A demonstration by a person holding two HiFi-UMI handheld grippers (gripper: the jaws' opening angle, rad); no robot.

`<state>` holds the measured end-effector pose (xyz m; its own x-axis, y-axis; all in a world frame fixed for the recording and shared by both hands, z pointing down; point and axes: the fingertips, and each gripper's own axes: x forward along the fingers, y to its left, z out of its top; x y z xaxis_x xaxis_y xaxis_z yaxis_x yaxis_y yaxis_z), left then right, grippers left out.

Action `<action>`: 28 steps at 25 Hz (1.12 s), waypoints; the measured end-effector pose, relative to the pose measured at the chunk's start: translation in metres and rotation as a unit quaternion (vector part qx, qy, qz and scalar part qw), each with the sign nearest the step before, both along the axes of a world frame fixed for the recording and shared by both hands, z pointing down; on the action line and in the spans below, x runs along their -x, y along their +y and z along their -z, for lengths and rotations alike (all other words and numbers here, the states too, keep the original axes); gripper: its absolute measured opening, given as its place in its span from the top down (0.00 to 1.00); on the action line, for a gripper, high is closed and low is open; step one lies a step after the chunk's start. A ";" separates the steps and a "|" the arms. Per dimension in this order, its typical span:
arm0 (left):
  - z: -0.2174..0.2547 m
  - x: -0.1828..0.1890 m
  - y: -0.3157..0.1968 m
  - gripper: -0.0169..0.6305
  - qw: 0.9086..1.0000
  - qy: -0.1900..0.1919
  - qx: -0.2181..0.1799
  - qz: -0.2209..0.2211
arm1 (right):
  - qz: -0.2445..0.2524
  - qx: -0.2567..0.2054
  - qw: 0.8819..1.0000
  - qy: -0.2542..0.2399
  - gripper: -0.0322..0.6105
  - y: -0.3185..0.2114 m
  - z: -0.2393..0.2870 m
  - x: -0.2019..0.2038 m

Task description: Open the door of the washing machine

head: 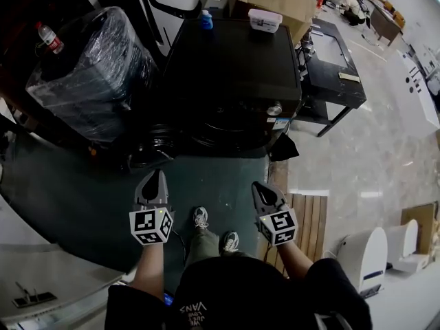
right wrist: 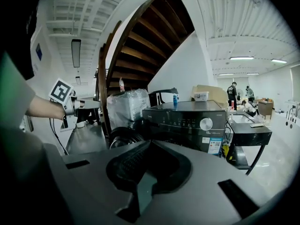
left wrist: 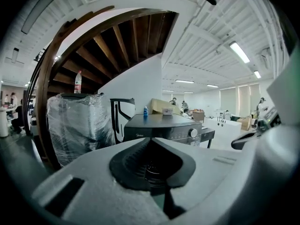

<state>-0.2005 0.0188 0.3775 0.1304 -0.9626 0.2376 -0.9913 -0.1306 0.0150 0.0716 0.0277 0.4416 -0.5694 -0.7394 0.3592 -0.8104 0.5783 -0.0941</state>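
The black washing machine (head: 234, 67) stands at the far edge of the dark floor mat (head: 82, 205), with a plastic-wrapped bundle (head: 93, 74) just beside it on the left. Its round door (head: 148, 155) hangs open at the front left corner. The left gripper (head: 154, 175) and the right gripper (head: 260, 187) hover in front of the machine, apart from it, each with its jaws closed on nothing. A small blue bottle (head: 206, 20) stands at the back edge of the machine's top.

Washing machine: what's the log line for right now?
washing machine: ahead of person | door: looks swung open | left tool: shut, empty, clear of machine | right tool: shut, empty, clear of machine
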 end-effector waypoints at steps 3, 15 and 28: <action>0.010 -0.018 0.018 0.95 1.000 -0.009 -0.001 -0.016 | 0.009 -0.013 1.000 -0.014 0.94 0.012 0.019 -0.002; 0.030 -0.047 0.085 0.95 0.999 -0.041 -0.006 -0.034 | 0.023 -0.043 0.998 -0.039 0.94 0.042 0.067 -0.013; 0.025 -0.056 0.117 0.95 0.998 -0.036 -0.003 -0.044 | 0.022 -0.054 0.998 -0.036 0.94 0.059 0.081 -0.013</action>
